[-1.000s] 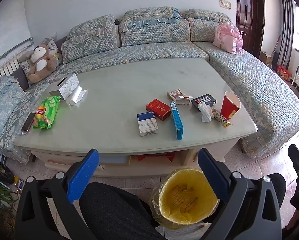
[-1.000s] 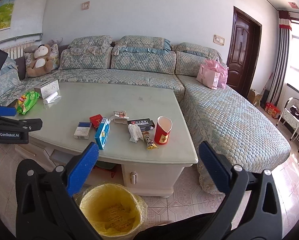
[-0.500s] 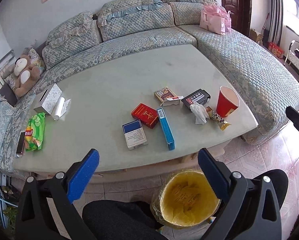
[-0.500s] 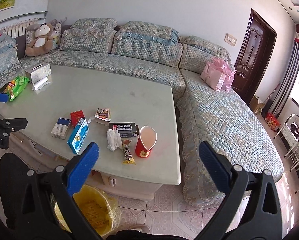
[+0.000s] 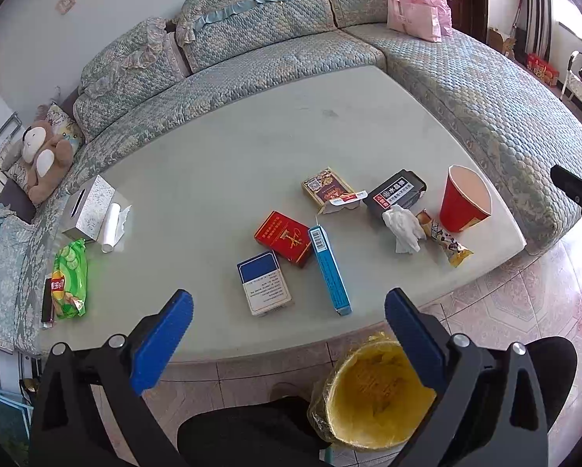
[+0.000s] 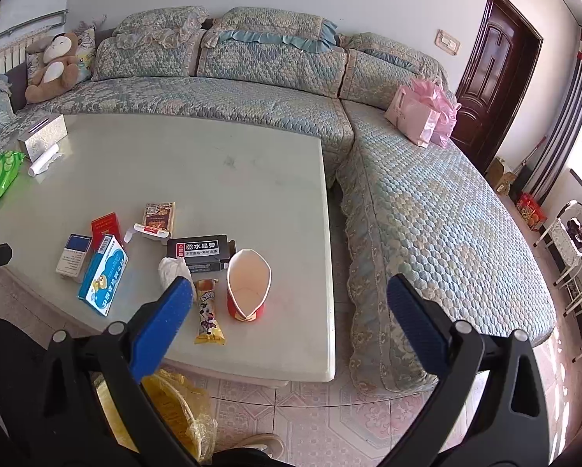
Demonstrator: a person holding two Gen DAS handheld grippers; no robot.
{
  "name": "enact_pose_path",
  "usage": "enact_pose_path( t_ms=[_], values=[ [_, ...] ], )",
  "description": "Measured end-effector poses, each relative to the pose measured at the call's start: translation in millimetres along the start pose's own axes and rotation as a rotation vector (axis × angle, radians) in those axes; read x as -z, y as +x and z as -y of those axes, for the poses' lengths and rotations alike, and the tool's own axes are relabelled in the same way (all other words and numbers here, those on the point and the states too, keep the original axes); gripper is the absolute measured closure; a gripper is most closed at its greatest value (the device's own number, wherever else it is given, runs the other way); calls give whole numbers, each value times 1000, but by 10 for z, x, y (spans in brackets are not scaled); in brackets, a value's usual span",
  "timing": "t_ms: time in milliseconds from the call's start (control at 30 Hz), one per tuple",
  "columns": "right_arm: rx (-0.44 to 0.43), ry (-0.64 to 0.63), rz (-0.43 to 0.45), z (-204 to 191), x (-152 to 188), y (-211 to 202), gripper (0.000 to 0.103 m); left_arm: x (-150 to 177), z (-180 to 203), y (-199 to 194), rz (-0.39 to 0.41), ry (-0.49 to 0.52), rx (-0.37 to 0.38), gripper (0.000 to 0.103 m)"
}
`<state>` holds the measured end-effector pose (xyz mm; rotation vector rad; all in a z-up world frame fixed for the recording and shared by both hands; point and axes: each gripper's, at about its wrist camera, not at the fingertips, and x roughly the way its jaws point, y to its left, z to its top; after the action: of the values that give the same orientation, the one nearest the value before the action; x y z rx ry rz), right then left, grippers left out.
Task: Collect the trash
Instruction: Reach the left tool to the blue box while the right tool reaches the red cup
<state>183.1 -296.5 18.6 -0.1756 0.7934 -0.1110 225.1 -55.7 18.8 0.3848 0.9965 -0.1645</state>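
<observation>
While both tools hang above the near edge of the pale surface (image 5: pixel 220 148), neither holds anything: the left tool (image 5: pixel 289 313) has its blue pads spread wide apart, and the right tool (image 6: pixel 291 299) is spread just as wide.

The trash lies in a loose cluster on the near right part of the surface. A long blue box (image 5: pixel 329 269) stands on its narrow side, its long axis running from the near edge away toward the sofa (image 5: pixel 252 50), barcode end farthest. Just left of it lie a red pack (image 5: pixel 283 237) — tilted, touching or almost touching the blue box — and a blue-and-white pack (image 5: pixel 264 283) flat, blue end away from the camera. Beyond them a brown-and-gold pack (image 5: pixel 327 187) lies with its flap open toward the black box (image 5: pixel 395 193), whose long axis runs roughly left to right. A crumpled tissue (image 5: pixel 403 226) lies against the black box, and a yellow snack wrapper (image 6: pixel 209 311) lies beside it, its long axis pointing from the near edge toward the black box. The red paper cup (image 6: pixel 248 284) stands upright just right of the wrapper, its mouth squashed to a pointed oval.

On the floor below the near edge sits a bin with a yellow liner (image 5: pixel 372 393), mouth upward.
</observation>
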Motion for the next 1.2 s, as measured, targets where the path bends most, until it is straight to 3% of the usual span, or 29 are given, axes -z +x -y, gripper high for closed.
enact_pose_path(
  t_ms=[500,1200],
  values=[
    [-19,-5,-114,73,-54,697,5,-178,49,697,-116,-4,26,6],
    [-75,7,-252,71,21,1503,5,-159,140,1727,-303,-52,84,6]
  ],
)
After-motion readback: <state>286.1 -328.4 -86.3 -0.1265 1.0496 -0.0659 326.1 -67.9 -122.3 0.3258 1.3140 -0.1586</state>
